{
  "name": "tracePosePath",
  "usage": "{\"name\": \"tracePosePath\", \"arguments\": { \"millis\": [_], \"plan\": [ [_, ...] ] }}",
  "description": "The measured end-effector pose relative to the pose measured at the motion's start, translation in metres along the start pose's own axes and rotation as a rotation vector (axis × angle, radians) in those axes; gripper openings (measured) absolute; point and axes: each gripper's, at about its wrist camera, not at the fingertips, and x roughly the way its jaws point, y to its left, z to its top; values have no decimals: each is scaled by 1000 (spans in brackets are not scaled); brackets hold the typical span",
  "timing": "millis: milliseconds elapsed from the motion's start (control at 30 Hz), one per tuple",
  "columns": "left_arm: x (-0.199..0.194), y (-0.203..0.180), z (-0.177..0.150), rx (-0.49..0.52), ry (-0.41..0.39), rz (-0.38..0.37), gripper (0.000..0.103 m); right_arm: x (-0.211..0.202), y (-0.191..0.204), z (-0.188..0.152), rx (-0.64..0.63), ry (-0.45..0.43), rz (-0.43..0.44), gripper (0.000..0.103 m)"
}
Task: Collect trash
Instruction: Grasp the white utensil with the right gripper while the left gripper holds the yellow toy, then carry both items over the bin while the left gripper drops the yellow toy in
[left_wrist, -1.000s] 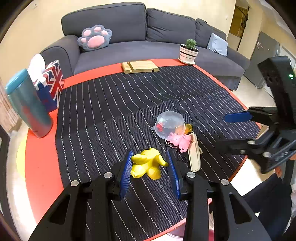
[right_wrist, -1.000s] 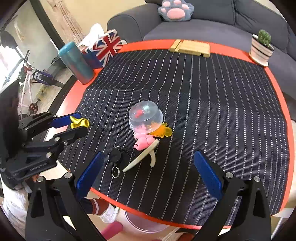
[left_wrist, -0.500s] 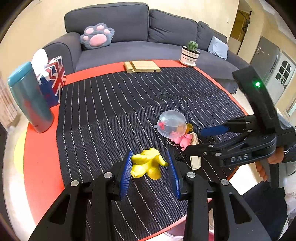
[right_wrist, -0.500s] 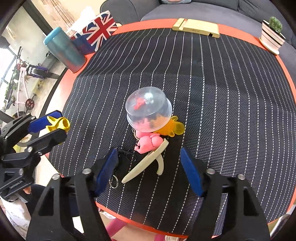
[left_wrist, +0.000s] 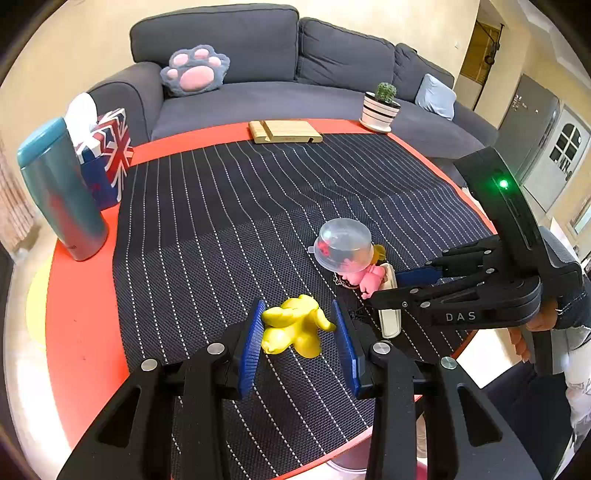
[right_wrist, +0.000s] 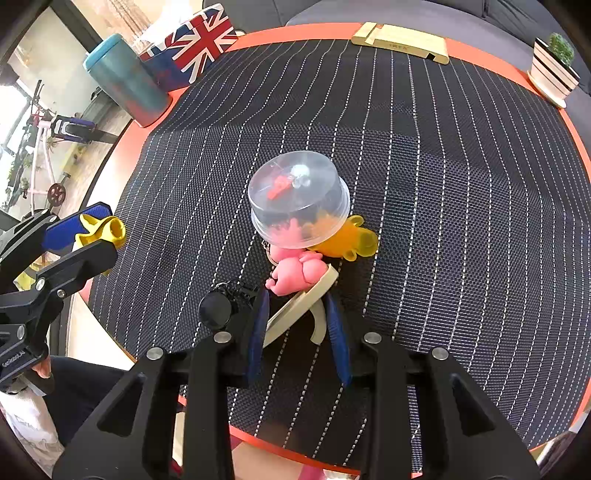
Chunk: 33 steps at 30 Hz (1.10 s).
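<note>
A yellow rubbery toy (left_wrist: 291, 328) sits between the blue pads of my left gripper (left_wrist: 297, 308), which is shut on it; the right wrist view shows it held off the table's left edge (right_wrist: 107, 229). My right gripper (right_wrist: 295, 299) points down at the mat, and its jaws are closing on a cream plastic piece (right_wrist: 295, 314), with both pads touching it. A pink pig toy (right_wrist: 295, 273) rests on that piece's far end. Behind it stand an upturned clear plastic cup (right_wrist: 299, 199) and an orange toy (right_wrist: 354, 240).
A black key reel (right_wrist: 218, 310) lies just left of the right gripper's left finger. On the red round table (left_wrist: 74, 314) stand a teal tumbler (left_wrist: 59, 192), a Union Jack tissue box (left_wrist: 107, 158), a wooden stand (left_wrist: 284, 131) and a potted cactus (left_wrist: 380, 107). A grey sofa is behind.
My right gripper has come down onto the mat and its jaws have narrowed from wide open to close around the cream piece. The left gripper has stayed still with the yellow toy.
</note>
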Motion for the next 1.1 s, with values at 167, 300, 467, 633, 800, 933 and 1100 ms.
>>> {"name": "tracePosePath", "arguments": {
  "millis": [167,300,467,633,800,933,1100],
  "plan": [
    [1,-1,-2,5,4,-1,37,-6,0,-1,-8,-15,-2,20],
    [1,-3,-3,6,4,0,37,-14,-3,-4,-10,-37,-4,11],
    [1,-6,-4,12,2,-2,37,-22,-5,-7,-16,-62,-5,7],
    [2,-9,-3,16,0,-3,37,-32,-7,-10,-23,-88,-4,7],
    [0,-12,-5,26,-2,-13,37,-47,-10,-16,-26,-119,4,7],
    [-1,-18,-8,45,6,-18,37,-56,-10,-23,-41,-135,6,7],
    [-6,-27,-10,65,-1,-31,37,-69,-11,-37,-68,-153,13,7]
  ]
}}
